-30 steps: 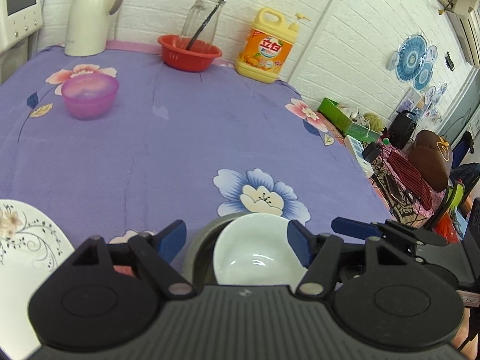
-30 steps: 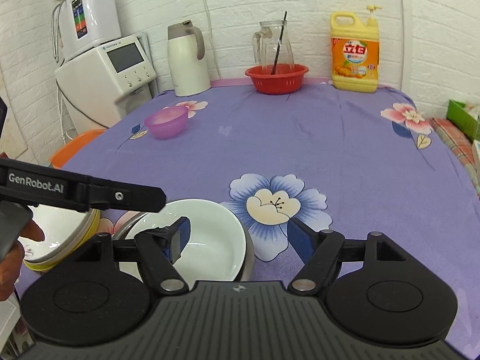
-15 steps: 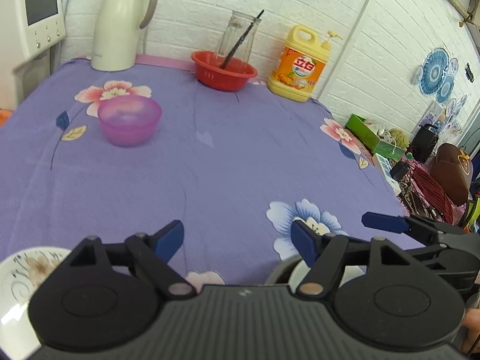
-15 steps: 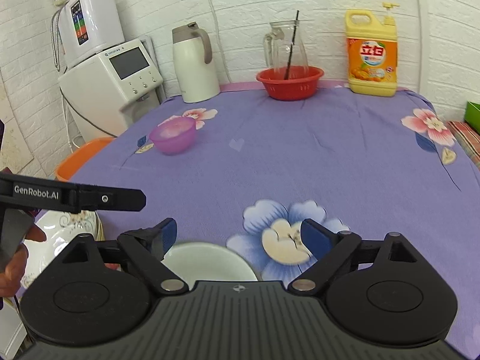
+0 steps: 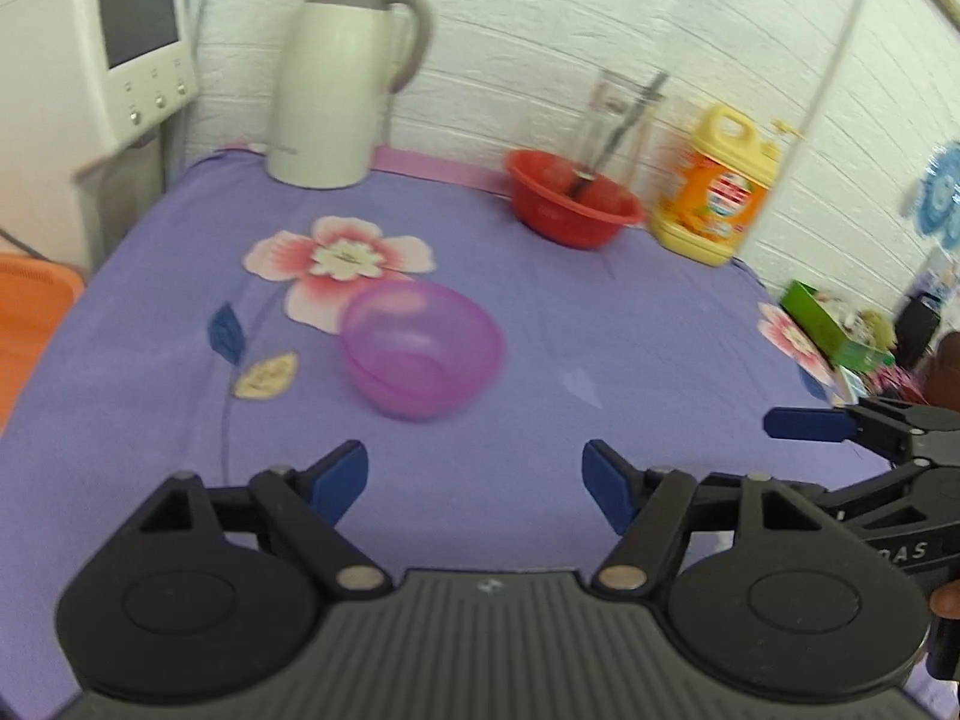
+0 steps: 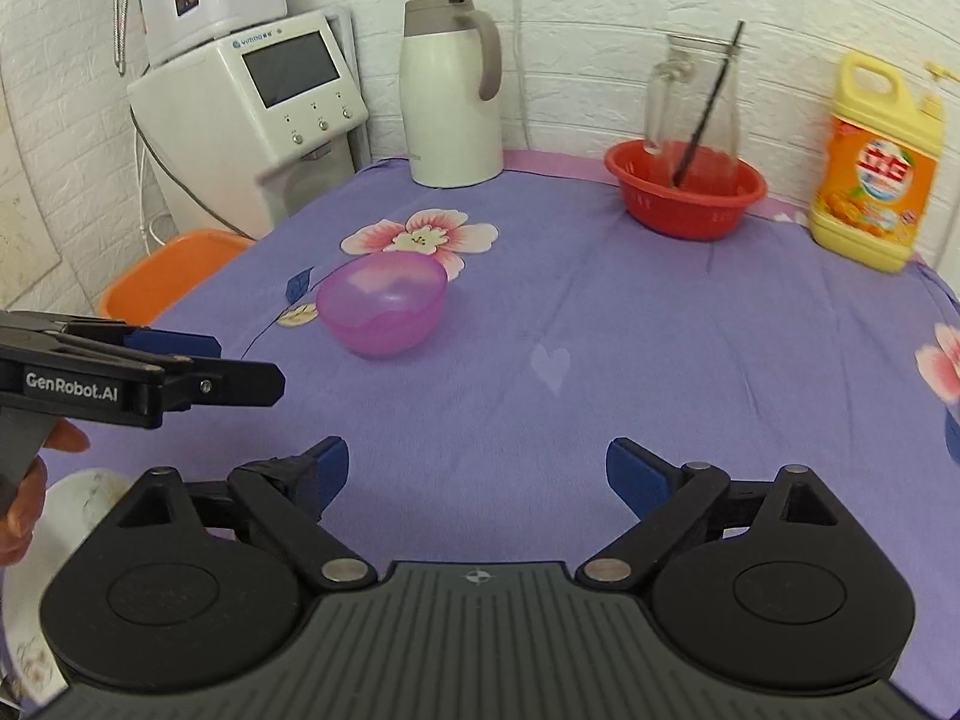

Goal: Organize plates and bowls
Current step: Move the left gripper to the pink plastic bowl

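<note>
Purple cloth with printed flowers covers the table (image 6: 630, 360), and on it a translucent pink bowl (image 6: 382, 304) stands upright, at about 11 o'clock from the right gripper (image 6: 477, 471) and well apart from it. In the left wrist view the same bowl (image 5: 422, 350) is ahead of the left gripper (image 5: 474, 477), near 12 o'clock, not touching it. Both grippers have their jaws apart with only bare cloth between the blue pads; the left gripper has just been opening a little wider, with nothing between its jaws. The left gripper (image 6: 180, 360) also shows in the right wrist view at 9 o'clock, held by a hand (image 6: 24, 510). Below it, at 8 o'clock, a white plate (image 6: 66, 510) with a floral pattern lies at the table's edge, partly hidden by the gripper body.

Along the wall stand a white thermos jug (image 6: 453, 90) at 12 o'clock, a red plastic basin (image 6: 684, 198) with a glass pitcher (image 6: 690, 102) and a dark stirring rod inside it at 1 o'clock, and a yellow detergent bottle (image 6: 876, 168) at 2 o'clock. A white water dispenser (image 6: 258, 114) stands beside the table at 10 o'clock, with an orange stool (image 6: 168, 270) just in front of it.
</note>
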Motion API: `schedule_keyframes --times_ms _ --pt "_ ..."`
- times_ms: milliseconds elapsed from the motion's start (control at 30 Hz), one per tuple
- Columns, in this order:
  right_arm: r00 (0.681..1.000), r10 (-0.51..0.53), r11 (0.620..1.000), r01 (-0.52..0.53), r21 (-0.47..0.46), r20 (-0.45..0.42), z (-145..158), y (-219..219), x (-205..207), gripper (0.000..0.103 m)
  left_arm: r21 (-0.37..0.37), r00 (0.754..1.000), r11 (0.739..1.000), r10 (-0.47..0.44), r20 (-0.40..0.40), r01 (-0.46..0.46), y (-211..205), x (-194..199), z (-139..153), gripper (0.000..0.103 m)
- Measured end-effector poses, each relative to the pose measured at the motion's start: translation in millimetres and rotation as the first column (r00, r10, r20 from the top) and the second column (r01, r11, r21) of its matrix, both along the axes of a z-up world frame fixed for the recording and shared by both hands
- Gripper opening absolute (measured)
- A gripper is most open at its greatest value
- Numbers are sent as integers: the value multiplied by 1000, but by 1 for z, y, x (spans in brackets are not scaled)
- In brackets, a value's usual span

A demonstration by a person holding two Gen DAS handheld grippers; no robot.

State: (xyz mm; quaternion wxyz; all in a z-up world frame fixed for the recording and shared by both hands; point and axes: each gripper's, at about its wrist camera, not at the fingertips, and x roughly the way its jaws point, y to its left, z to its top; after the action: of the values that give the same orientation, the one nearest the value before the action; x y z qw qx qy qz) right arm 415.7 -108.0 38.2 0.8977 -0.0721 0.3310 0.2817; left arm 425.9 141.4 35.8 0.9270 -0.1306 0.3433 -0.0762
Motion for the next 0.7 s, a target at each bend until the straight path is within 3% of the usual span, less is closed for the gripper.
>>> schedule_keyframes --times_ms 200,400,700 --pt "999 10 1000 -10 -9 -51 -12 45 65 103 -69 994 995 61 -90 -68 44 66 -25 71" --pt "994 -3 1000 3 -6 -109 -33 77 112 103 -56 987 995 79 -138 -87 55 116 -42 71" --pt "993 22 999 -27 -36 -115 -52 103 127 103 3 989 995 98 -111 -98 54 131 -55 70"
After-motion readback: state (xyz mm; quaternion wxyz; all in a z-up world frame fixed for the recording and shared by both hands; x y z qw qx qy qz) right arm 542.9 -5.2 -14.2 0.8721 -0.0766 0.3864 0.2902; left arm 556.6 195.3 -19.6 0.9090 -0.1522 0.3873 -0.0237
